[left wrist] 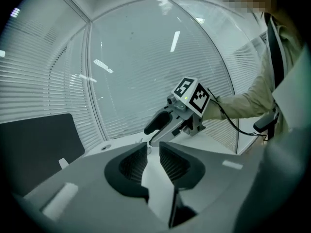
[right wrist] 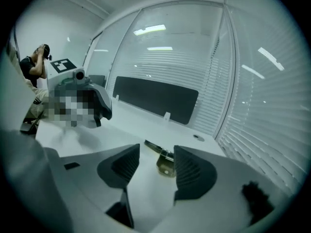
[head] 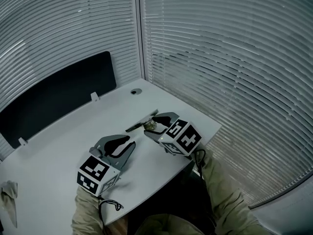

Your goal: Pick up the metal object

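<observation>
Ribbed fingers (right wrist: pixel 190 171) released: left gripper (left wrist: pixel 153 152) empty, right gripper (right wrist: pixel 156 153) straddling brassy metal object (right wrist: pixel 166 165).

Two tongs: left tongs (head: pixel 129 142), right tongs (head: pixel 149 125). One metal object (right wrist: pixel 165 163). One worktop (head: pixel 63 146). One dark screen (head: pixel 58 97), bearing two white clips (head: pixel 94 97). One cloth (head: pixel 9 195). One grommet (head: pixel 136 91) in the worktop. Two walls of blinds (head: pixel 220 58).

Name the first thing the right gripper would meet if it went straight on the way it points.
Most likely the metal object, lying on the table just ahead of the right gripper, whose jaws stand open; exact depth is unclear.
</observation>
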`<control>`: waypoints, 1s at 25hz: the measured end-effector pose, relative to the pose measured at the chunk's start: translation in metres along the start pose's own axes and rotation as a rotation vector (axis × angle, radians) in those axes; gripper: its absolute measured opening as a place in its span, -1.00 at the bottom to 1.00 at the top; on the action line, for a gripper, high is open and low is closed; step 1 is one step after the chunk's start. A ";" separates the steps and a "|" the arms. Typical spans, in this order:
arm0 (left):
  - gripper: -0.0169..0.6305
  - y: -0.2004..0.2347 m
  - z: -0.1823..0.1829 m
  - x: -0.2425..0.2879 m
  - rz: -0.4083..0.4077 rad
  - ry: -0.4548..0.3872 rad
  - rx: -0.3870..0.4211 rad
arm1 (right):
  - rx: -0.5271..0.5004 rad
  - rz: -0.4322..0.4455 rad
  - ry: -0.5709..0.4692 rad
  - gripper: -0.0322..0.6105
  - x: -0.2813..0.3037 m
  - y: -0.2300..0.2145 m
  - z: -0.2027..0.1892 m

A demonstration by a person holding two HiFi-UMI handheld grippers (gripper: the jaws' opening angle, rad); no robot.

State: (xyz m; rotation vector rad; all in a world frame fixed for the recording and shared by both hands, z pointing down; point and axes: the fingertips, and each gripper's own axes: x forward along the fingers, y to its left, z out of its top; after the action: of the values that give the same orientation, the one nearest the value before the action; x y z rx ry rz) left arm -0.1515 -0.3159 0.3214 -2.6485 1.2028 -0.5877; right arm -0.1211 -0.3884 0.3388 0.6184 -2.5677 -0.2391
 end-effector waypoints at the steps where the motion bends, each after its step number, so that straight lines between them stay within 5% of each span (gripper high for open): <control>1: -0.68 0.006 -0.002 0.005 0.003 0.011 0.001 | 0.007 -0.008 0.026 -0.23 0.007 -0.007 -0.005; 9: -0.44 0.049 -0.035 0.050 0.010 0.160 -0.001 | 0.081 0.002 0.170 -0.12 0.047 -0.040 -0.026; 17: -0.35 0.064 -0.068 0.086 -0.075 0.345 -0.014 | 0.172 0.024 0.202 -0.12 0.064 -0.043 -0.031; 25: -0.35 0.065 -0.074 0.091 -0.105 0.405 -0.071 | 0.076 -0.016 0.229 -0.33 0.064 -0.048 -0.029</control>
State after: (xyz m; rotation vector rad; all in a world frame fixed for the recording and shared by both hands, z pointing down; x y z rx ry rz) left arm -0.1728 -0.4269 0.3942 -2.7484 1.2008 -1.1645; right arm -0.1380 -0.4620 0.3776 0.6547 -2.3599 -0.0717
